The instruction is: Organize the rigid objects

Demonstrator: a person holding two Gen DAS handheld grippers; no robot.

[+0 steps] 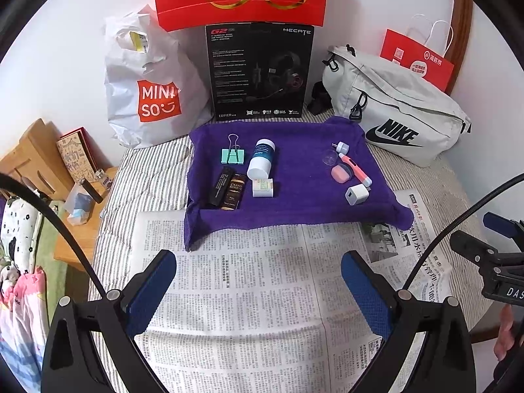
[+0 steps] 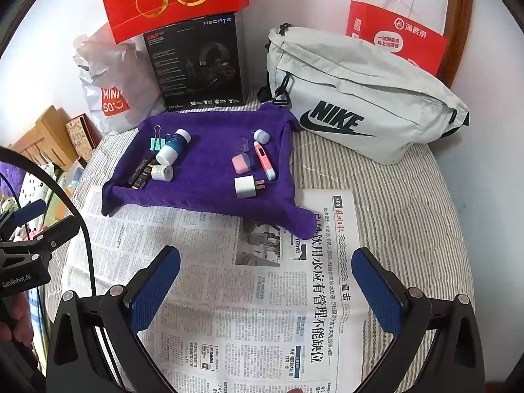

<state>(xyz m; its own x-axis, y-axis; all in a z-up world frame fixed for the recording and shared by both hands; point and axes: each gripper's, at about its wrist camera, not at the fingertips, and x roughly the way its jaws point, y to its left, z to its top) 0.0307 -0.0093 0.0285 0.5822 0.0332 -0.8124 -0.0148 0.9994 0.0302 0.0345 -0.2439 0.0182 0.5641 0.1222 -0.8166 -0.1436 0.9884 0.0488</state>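
We hold both hand-held grippers, left and right, wide open and empty over the newspaper, well short of the purple towel carrying the small objects.

Left gripper wide open, blue pads spread apart, gripping nothing. Right gripper the same, jaws wide, empty, level with the left one. A hand shows behind the right gripper's body
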